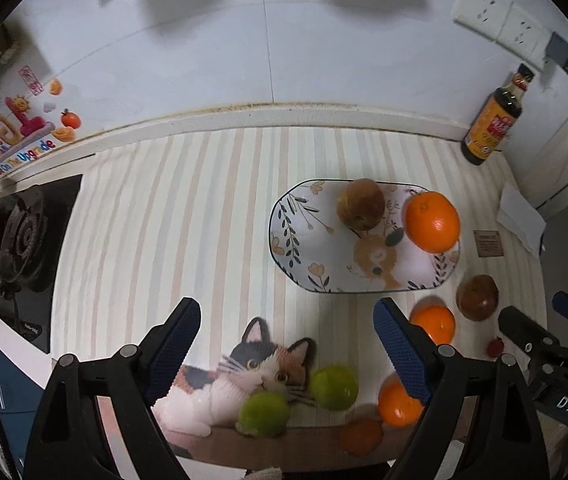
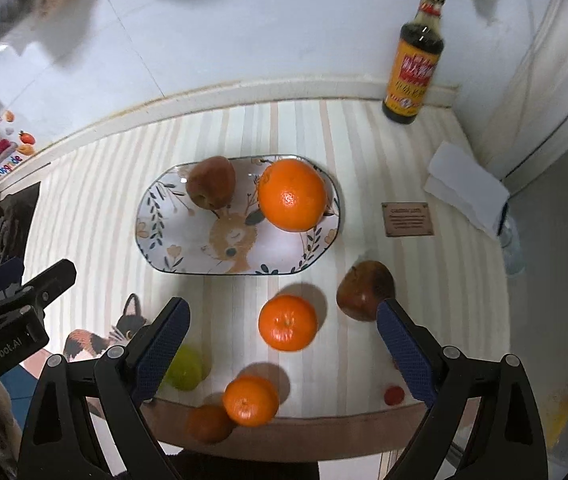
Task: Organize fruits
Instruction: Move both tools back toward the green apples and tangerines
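A patterned oval plate [image 1: 292, 240] [image 2: 164, 248] holds a brownish apple [image 1: 361, 204] [image 2: 211, 182] and a large orange [image 1: 432, 221] [image 2: 292, 195]. On the striped mat lie another apple [image 1: 477, 297] [image 2: 365, 288], two small oranges [image 1: 434, 322] [image 2: 288, 322] [image 1: 398, 402] [image 2: 250, 400], a darker orange at the front edge [image 1: 361, 435] [image 2: 209, 423], two green limes [image 1: 334, 387] [image 1: 263, 414] and a small red fruit [image 1: 495, 346] [image 2: 394, 395]. My left gripper [image 1: 286, 346] is open and empty above the cat picture. My right gripper [image 2: 284, 342] is open and empty over the small orange.
A dark sauce bottle [image 1: 492, 120] [image 2: 416, 60] stands at the back right by the wall. A gas stove [image 1: 20, 240] is at the left. A small brown card [image 2: 407, 219] and folded white paper [image 2: 466, 188] lie at the right.
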